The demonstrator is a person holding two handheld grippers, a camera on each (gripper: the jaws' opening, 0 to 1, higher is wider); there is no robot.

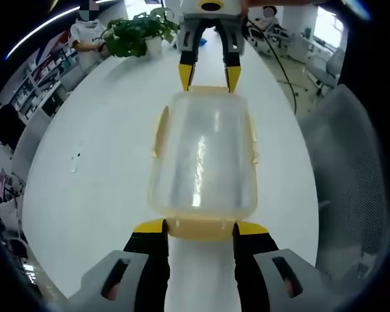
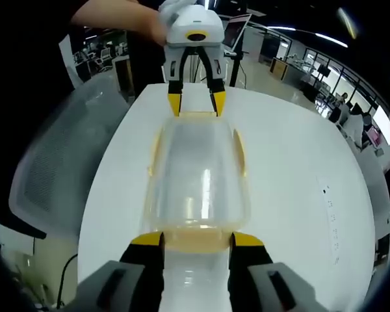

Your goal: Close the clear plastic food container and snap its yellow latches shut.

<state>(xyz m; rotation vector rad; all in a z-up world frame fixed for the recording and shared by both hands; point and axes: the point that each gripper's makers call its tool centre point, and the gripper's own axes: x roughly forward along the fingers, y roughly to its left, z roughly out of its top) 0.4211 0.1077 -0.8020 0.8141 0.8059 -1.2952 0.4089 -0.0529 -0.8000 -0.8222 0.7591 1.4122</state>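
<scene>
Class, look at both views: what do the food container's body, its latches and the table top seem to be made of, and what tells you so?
Container: looks like clear, slightly cloudy plastic; the white table shows through it, with glossy light streaks.
Latches: opaque yellow plastic, probably, with a smooth, even colour.
Table: white, smooth, faintly shiny, possibly laminate; the views cannot settle it.

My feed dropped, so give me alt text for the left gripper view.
A clear plastic food container with yellow latches lies on a white table, the left claw open at its near end and the right claw at its far end.
</scene>
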